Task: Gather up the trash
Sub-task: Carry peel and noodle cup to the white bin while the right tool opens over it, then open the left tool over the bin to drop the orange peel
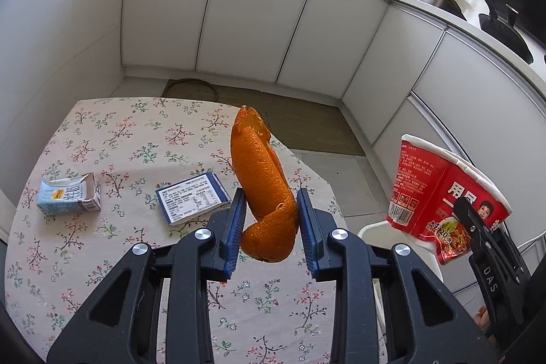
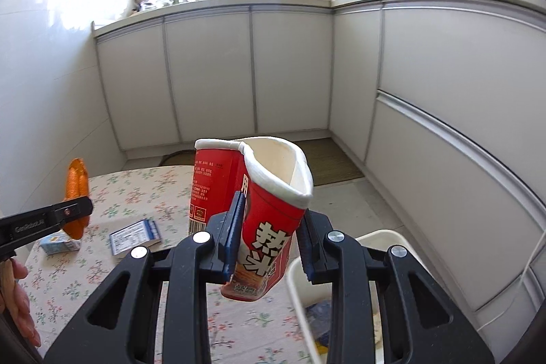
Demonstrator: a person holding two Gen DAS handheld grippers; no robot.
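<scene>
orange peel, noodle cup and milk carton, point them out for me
orange peel (image 1: 264,179): left wrist view, middle of the rind.
noodle cup (image 2: 269,210): right wrist view, red side wall.
milk carton (image 1: 68,193): left wrist view, its upward face.

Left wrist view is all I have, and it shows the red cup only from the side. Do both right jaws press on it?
Observer: Yes. The right gripper is shut on the noodle cup, one jaw on each side of its lower body.
Operator: Is something inside the cup?
Observer: Its inner wall looks bare and cream-coloured; the bottom is hidden.
Operator: Where is the bin?
Observer: The white bin sits below and right of the cup, with blue and yellow waste in it.
</scene>
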